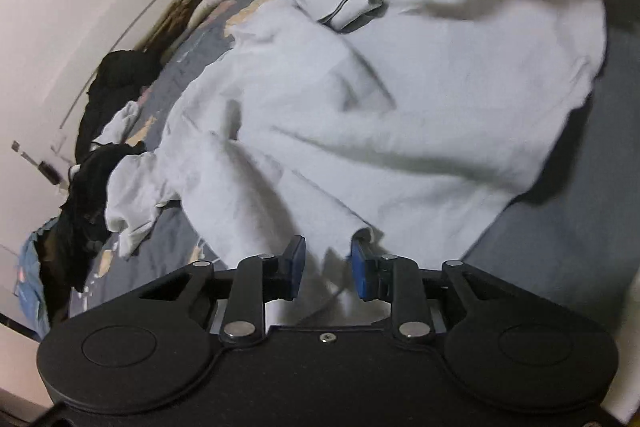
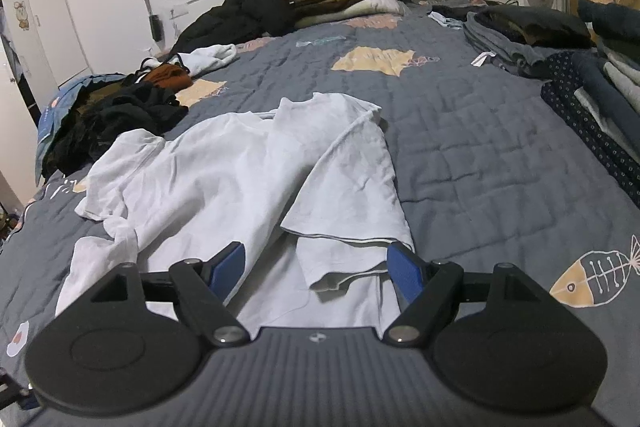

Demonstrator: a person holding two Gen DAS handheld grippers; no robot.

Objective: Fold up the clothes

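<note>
The pale grey cotton T-shirt (image 2: 248, 171) lay rumpled on the grey quilted bedspread (image 2: 480, 155), one side already folded inward. Both the left gripper (image 1: 328, 259) and the right gripper (image 2: 318, 263) hovered spread at its near hem, seemingly ready to pinch it for folding

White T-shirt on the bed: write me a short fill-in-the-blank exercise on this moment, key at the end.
1. The white T-shirt lies on a quilt whose main colour is ____.
2. The right gripper has its jaws ____.
3. The quilt's print at the right gripper view's right edge shows a ____ skeleton.
4. The left gripper has pads coloured ____.

Missing words: grey; open; fish; blue
</note>
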